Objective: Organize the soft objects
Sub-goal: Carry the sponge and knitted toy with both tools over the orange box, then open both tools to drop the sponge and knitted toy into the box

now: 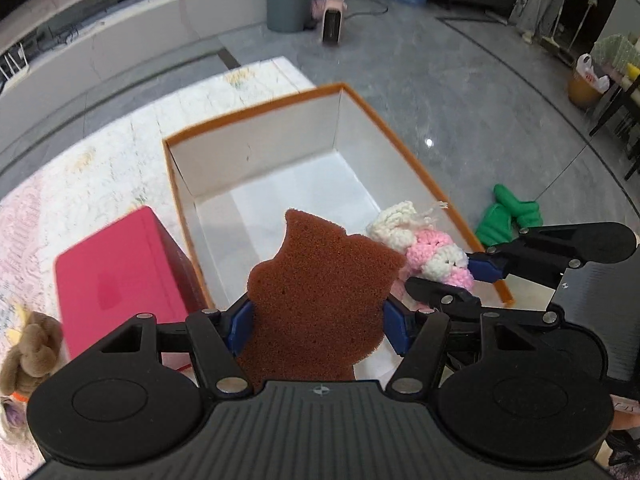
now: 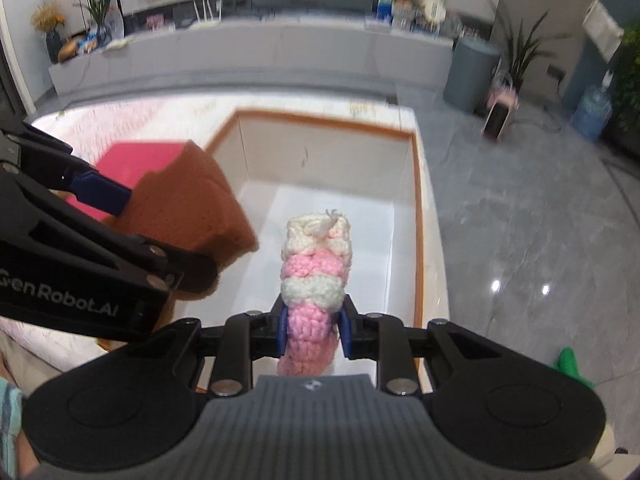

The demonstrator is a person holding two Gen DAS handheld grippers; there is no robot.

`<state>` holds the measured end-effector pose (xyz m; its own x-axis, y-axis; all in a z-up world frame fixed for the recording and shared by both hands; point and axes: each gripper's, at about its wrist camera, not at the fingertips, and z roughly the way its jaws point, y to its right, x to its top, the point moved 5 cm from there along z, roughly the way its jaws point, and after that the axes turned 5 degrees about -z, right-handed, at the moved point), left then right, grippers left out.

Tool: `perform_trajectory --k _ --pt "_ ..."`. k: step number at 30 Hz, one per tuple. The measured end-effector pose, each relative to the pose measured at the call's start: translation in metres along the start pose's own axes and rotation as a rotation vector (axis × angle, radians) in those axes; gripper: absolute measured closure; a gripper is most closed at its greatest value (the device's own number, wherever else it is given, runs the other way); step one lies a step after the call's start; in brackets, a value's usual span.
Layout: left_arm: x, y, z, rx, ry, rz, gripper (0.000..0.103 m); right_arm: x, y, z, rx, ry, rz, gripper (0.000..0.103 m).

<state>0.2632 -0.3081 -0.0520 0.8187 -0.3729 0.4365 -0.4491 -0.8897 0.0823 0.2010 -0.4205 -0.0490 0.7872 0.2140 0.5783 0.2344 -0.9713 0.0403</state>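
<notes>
My left gripper is shut on a brown bear-shaped sponge and holds it over the near end of an open orange-rimmed box with a white inside. My right gripper is shut on a pink and white crocheted roll, also held over the box. In the left wrist view the roll and the right gripper sit to the right of the sponge. In the right wrist view the sponge and the left gripper's blue pads sit to the left.
A red box stands left of the orange box on a pale patterned mat. A brown plush toy lies at the far left. A green soft toy lies on the grey floor to the right.
</notes>
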Motion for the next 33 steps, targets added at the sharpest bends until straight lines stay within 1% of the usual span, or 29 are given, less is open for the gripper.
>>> perform_trajectory --k 1,4,8,13,16,20,23,25,26,27,31,33 --pt "0.001 0.0 0.007 0.004 -0.005 0.002 0.029 -0.002 0.002 0.007 0.003 -0.019 0.007 0.08" --pt "-0.002 0.007 0.012 0.012 -0.023 0.012 0.029 -0.004 0.007 0.028 0.015 -0.072 0.013 0.08" --pt "-0.002 0.013 0.018 0.012 -0.038 0.043 0.029 -0.006 0.003 0.043 0.03 -0.113 -0.01 0.079" --pt "-0.009 0.016 0.037 0.022 -0.086 0.04 0.029 -0.011 -0.002 0.059 0.037 -0.136 -0.034 0.079" --pt "-0.013 0.014 0.05 0.027 -0.122 0.03 0.029 -0.014 -0.003 0.063 0.038 -0.149 -0.046 0.076" --pt "-0.02 0.015 0.056 0.049 -0.114 0.05 0.025 -0.015 -0.006 0.07 0.014 -0.166 -0.077 0.074" --pt "-0.021 0.013 0.056 0.057 -0.12 0.041 0.02 -0.016 -0.009 0.071 0.006 -0.163 -0.09 0.073" --pt "-0.021 0.012 0.055 0.063 -0.125 0.039 0.019 -0.016 -0.008 0.071 -0.002 -0.161 -0.092 0.068" --pt "-0.021 0.011 0.055 0.061 -0.123 0.037 0.018 -0.015 -0.008 0.072 -0.005 -0.161 -0.092 0.063" --pt "-0.022 0.011 0.055 0.057 -0.122 0.035 0.016 -0.015 -0.008 0.072 -0.009 -0.161 -0.091 0.06" --pt "-0.023 0.007 0.054 0.042 -0.128 0.014 0.015 -0.017 -0.009 0.072 -0.022 -0.178 -0.088 0.054" --pt "-0.023 0.004 0.049 0.047 -0.123 0.008 0.014 -0.016 -0.012 0.067 -0.033 -0.175 -0.091 0.043"
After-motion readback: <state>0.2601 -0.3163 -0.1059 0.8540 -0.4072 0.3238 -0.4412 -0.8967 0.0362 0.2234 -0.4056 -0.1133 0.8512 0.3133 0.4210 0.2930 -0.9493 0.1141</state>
